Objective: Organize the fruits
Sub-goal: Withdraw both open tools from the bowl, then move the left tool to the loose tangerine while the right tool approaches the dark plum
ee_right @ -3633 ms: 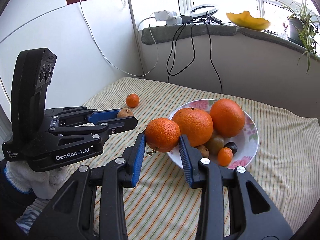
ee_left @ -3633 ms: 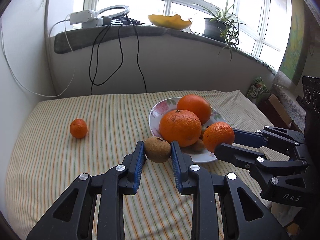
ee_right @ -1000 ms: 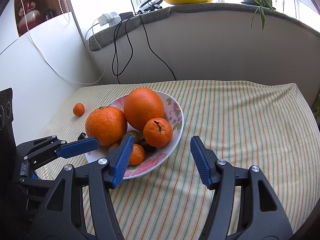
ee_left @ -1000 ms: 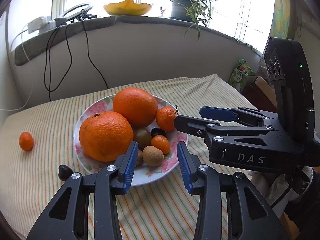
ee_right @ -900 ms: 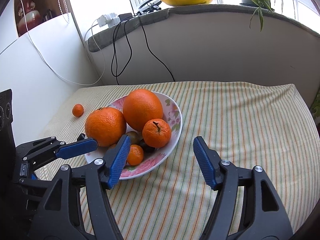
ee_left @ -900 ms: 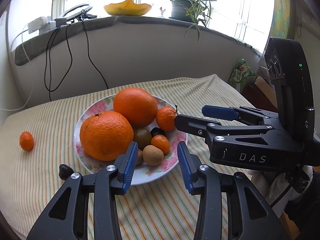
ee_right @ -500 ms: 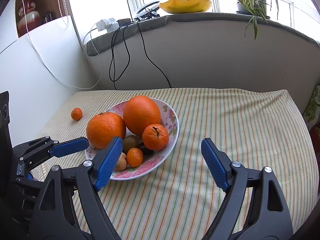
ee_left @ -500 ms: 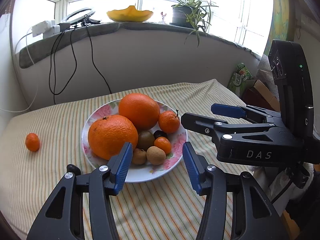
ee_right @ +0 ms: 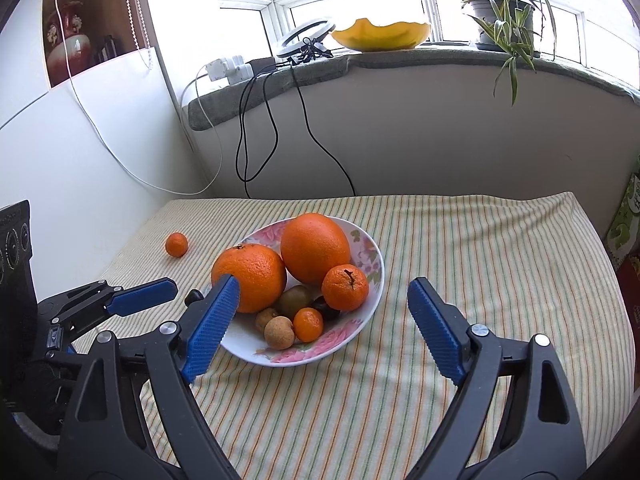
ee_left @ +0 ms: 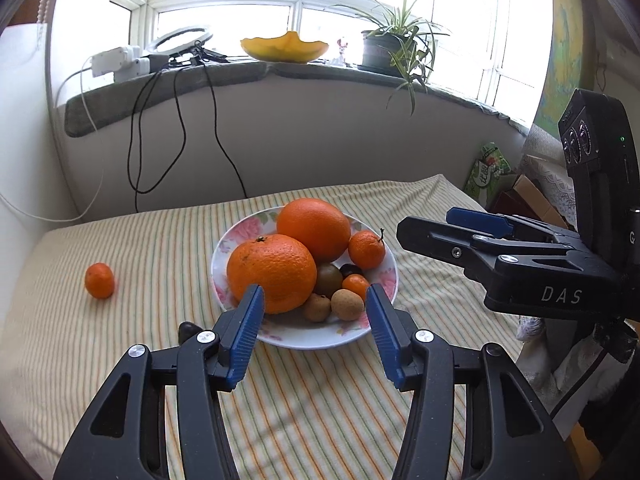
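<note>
Fruits fill the floral bowl (ee_left: 224, 242) on the striped tabletop (ee_left: 160, 248); both tools, left tool (ee_left: 314, 316) and right tool (ee_right: 324, 312), hover spread and empty. One small mandarin (ee_left: 99, 280) lies apart, left.

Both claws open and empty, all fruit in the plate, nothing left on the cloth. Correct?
Not quite. Both the left claw and right claw are open and empty, but one small orange still lies on the striped cloth, left of the plate. The left wrist view shows it clearly; a small dark item also sits beside the plate.
</note>
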A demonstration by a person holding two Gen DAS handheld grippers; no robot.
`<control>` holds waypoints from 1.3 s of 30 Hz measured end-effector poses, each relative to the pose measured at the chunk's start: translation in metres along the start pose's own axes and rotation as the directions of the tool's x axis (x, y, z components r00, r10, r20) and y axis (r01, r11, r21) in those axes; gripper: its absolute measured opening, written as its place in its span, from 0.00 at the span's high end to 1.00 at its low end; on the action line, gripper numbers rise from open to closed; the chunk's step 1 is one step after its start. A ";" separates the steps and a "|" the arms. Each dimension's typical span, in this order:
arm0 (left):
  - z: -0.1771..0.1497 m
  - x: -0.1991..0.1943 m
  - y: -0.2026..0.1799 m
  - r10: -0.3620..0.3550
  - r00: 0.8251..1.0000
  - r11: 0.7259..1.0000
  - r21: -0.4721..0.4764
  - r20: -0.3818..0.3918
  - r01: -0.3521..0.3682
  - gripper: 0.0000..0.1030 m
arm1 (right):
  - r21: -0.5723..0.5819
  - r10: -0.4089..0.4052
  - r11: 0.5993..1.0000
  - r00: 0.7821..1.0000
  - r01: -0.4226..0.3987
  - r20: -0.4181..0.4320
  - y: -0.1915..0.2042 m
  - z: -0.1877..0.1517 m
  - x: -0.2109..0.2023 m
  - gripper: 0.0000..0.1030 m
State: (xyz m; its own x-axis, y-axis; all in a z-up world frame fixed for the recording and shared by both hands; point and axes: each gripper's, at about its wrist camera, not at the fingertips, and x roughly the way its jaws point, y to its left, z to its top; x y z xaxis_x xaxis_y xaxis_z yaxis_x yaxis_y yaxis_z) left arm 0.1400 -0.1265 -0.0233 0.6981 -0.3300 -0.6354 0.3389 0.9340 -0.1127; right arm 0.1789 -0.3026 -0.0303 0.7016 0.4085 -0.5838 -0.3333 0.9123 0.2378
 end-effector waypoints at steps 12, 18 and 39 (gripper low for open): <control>-0.012 -0.029 0.054 0.074 0.997 0.994 -0.083 0.030 -0.071 0.50 | -0.025 0.072 0.997 0.997 -0.071 0.042 0.050 -0.006 -0.009 0.14; -0.022 -0.043 0.092 0.126 0.992 0.983 -0.137 0.028 -0.121 0.50 | -0.102 0.106 0.990 0.994 -0.102 0.030 0.087 -0.014 -0.005 0.14; -0.043 -0.039 0.177 0.156 0.988 0.955 -0.254 -0.015 -0.154 0.50 | -0.154 0.107 0.978 0.973 -0.140 -0.202 0.149 -0.049 0.081 0.52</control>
State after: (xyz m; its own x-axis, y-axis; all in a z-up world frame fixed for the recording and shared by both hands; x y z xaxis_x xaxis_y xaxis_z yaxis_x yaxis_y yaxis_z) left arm 0.1453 0.0573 -0.0506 0.7328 -0.1786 -0.6565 0.0556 0.9774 -0.2038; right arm 0.1549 -0.1349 -0.0800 0.5200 0.4901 -0.6996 -0.5213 0.8309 0.1946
